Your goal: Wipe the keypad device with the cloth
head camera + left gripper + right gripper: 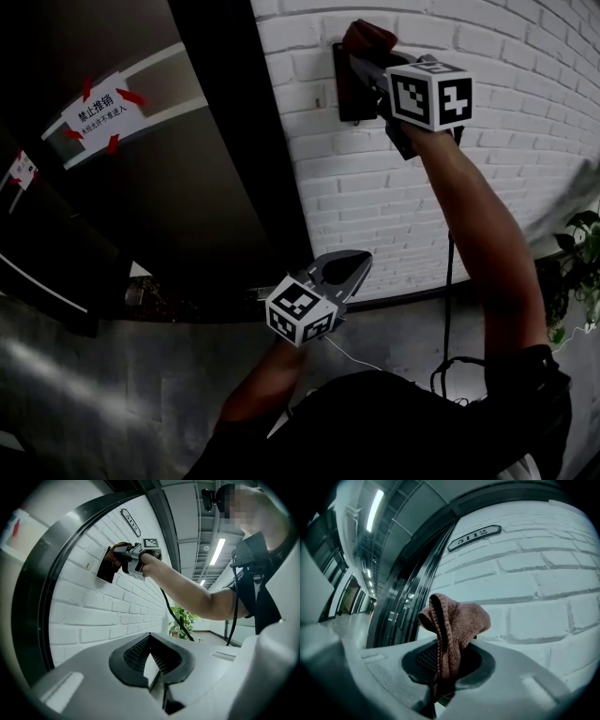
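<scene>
A black keypad device (pixel 348 92) is fixed to the white brick wall (pixel 525 56). My right gripper (pixel 367 64) is raised to it and shut on a reddish-brown cloth (pixel 368 36), which bunches against the device's top. In the right gripper view the cloth (pixel 457 620) rises out of the shut jaws of the right gripper (pixel 447 660) and hides the keypad. The left gripper view shows the keypad device (pixel 106 565), the cloth (pixel 120 551) and the right gripper (pixel 136 558) up on the wall. My left gripper (pixel 345 269) hangs lower, shut and empty, away from the device.
A dark door (pixel 141 206) with a white sign with red arrows (pixel 101 113) stands left of the wall. A room-number plate (pixel 477 535) hangs above the keypad. A black cable (pixel 448 281) drops from the right gripper. A potted plant (pixel 577 267) is at the right.
</scene>
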A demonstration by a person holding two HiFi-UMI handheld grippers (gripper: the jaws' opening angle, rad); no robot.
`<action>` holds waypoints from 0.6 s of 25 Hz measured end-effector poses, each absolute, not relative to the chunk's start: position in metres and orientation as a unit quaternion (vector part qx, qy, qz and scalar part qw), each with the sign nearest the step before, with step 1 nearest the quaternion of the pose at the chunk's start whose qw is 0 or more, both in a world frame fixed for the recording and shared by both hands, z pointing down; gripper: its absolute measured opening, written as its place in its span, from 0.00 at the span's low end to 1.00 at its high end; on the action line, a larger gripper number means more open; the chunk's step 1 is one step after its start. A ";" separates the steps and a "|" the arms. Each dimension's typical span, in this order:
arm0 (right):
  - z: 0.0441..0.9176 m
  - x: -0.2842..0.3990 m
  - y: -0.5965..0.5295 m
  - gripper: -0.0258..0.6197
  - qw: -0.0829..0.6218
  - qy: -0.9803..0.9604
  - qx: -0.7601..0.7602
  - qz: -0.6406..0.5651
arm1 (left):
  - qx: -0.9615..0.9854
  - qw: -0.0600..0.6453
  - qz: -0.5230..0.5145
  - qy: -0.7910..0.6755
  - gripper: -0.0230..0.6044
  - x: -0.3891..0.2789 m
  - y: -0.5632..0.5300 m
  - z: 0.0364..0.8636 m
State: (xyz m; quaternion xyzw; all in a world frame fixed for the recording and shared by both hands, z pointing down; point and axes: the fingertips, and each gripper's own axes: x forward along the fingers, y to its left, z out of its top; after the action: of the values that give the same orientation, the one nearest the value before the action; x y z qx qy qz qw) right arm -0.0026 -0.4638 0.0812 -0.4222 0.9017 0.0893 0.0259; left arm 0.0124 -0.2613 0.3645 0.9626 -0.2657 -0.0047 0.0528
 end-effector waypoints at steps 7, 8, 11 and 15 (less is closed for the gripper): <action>0.095 -0.003 -0.464 0.11 0.014 0.903 -0.423 0.082 | 0.963 0.050 -0.008 -0.264 0.06 0.014 -0.260 0.361; 0.100 -0.003 -0.464 0.11 0.010 0.903 -0.422 0.080 | 0.963 0.050 -0.008 -0.264 0.06 0.014 -0.259 0.361; 0.113 -0.002 -0.464 0.11 0.003 0.903 -0.422 0.074 | 0.963 0.051 -0.008 -0.264 0.06 0.014 -0.258 0.362; 0.122 -0.003 -0.463 0.11 0.005 0.905 -0.420 0.076 | 0.963 0.052 -0.008 -0.264 0.06 0.014 -0.258 0.362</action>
State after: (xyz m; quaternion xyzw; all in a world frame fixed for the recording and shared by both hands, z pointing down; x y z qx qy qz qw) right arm -0.0029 -0.4633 0.1222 -0.4196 0.9045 0.0760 0.0052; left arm 0.0138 -0.2576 0.3617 0.9631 -0.2637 -0.0083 0.0525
